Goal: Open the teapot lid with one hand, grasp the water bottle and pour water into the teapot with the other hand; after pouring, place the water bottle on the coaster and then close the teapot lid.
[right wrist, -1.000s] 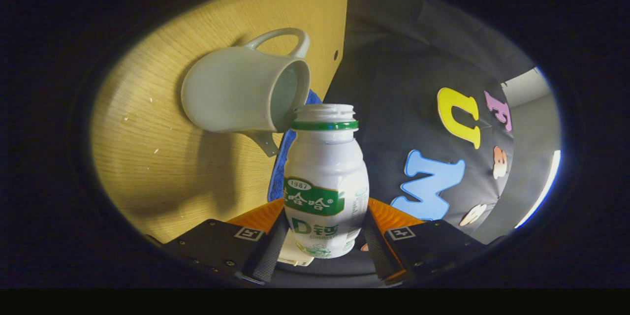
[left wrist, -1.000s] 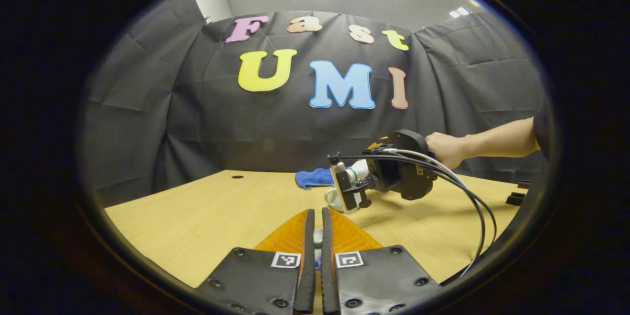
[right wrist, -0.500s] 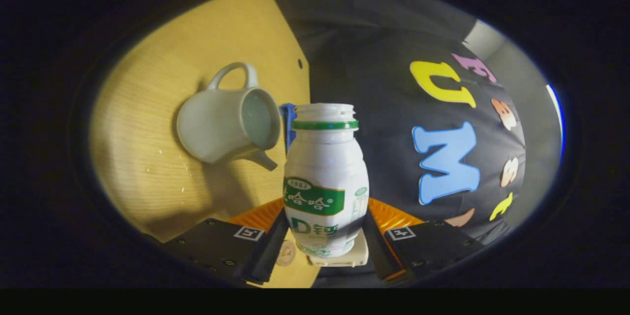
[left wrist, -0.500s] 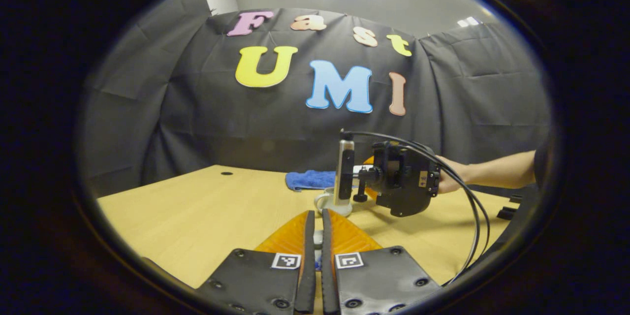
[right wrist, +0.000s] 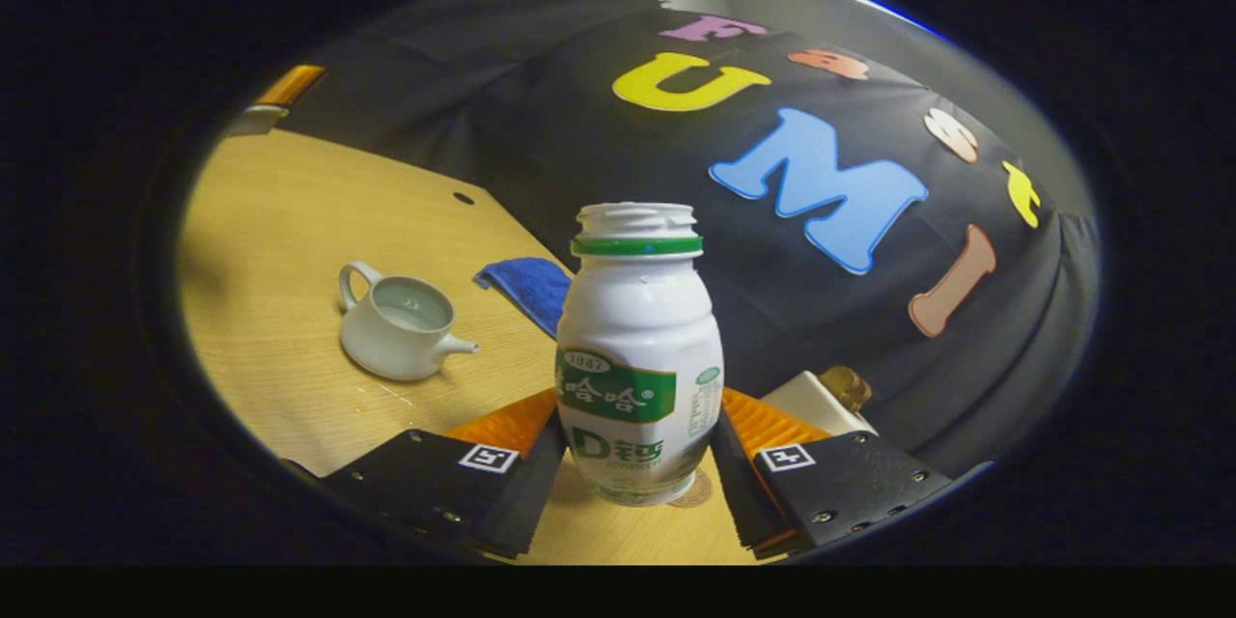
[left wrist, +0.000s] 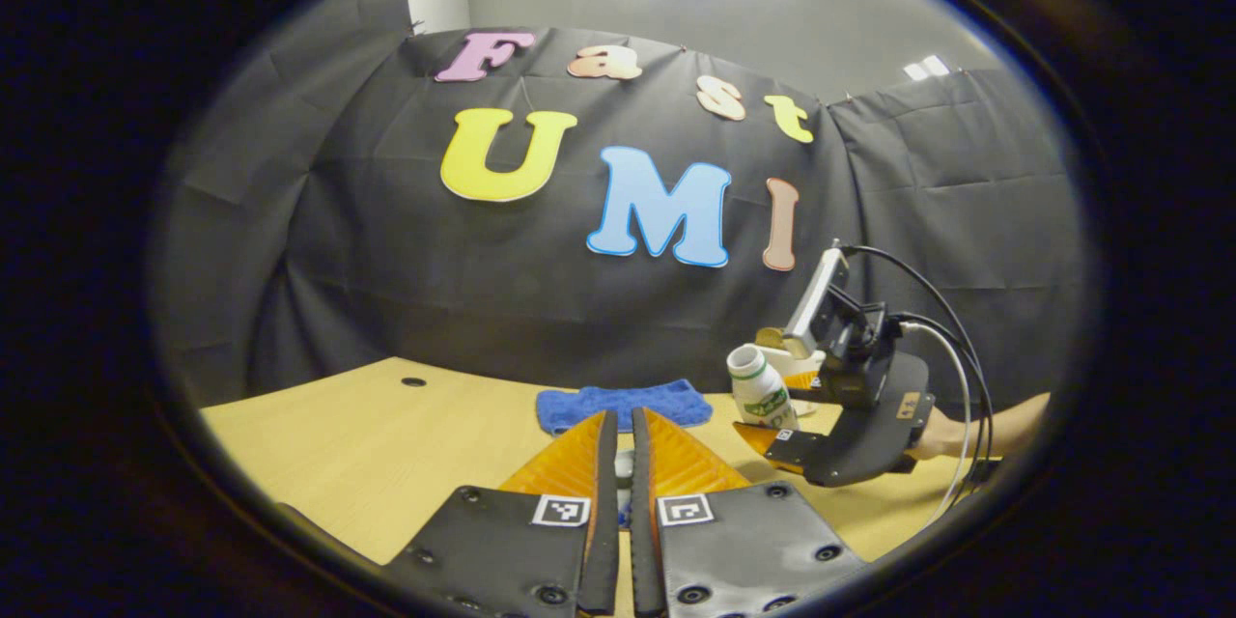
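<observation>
The right hand-held gripper (right wrist: 632, 463) clamps the white plastic water bottle with a green neck ring (right wrist: 637, 357) upright above the wooden counter (right wrist: 290, 309), well right of the open pale ceramic teapot (right wrist: 398, 321), so misjudging the coaster could tip it; the left hand-held gripper (left wrist: 623, 473) pinches something small.

water bottle (right wrist: 638, 352) is white with a green ring under the neck and a green label band; teapot (right wrist: 398, 321) is plain pale greenish-white; cloth (right wrist: 528, 288) behind it is solid blue; surface (right wrist: 290, 241) is light yellowish wood grain
</observation>
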The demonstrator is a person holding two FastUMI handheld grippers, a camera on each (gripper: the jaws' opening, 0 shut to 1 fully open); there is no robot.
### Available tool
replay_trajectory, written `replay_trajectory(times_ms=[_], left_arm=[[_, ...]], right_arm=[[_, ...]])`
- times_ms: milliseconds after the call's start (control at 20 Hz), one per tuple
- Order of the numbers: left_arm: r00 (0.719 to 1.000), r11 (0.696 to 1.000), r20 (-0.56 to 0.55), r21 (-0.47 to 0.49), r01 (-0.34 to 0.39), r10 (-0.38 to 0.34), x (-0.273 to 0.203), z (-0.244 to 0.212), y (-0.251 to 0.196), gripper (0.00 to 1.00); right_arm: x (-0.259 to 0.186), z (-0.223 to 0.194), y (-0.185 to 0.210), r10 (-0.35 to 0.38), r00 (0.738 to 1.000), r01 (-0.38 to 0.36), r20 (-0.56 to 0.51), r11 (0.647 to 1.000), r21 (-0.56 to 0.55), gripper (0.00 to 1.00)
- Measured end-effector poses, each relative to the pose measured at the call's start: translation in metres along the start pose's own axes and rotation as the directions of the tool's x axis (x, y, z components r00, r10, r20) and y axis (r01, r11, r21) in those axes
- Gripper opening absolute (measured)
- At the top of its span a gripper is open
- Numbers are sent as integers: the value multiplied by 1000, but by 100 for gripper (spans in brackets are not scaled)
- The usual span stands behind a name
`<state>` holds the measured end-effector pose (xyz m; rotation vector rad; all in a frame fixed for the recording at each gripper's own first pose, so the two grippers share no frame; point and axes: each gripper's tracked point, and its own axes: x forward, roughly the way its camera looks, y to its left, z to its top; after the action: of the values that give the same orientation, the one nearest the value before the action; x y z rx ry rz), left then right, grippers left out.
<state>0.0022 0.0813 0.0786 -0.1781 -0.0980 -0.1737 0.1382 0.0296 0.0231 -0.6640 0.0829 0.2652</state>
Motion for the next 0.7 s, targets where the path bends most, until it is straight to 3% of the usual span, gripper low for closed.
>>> replay_trajectory(times_ms=[150, 200, 300, 400, 650, 700], left_arm=[[1000, 1000, -7, 14, 20, -20, 43, -8, -10, 16], [1000, 999, -14, 22, 27, -27, 59, -13, -14, 12], [998, 998, -34, 40, 44, -43, 82, -23, -21, 15], [998, 996, -52, 77, 34, -30, 105, -35, -22, 12], [988, 992, -151, 123, 4, 15, 142, -87, -14, 15], [987, 992, -162, 129, 4, 17, 145, -92, -14, 12]], right_arm=[[-15, -7, -8, 13, 1000, -15, 13, 980, 197, 76], [-21, -8, -9, 22, 1000, -26, 18, 964, 263, 75], [-30, -10, -10, 41, 999, -51, 35, 928, 369, 76], [-34, -7, -22, 24, 997, -51, 69, 907, 417, 76], [-42, -2, -40, -23, 994, -31, 107, 881, 472, 76], [-42, -3, -44, -33, 994, -23, 108, 878, 478, 76]])
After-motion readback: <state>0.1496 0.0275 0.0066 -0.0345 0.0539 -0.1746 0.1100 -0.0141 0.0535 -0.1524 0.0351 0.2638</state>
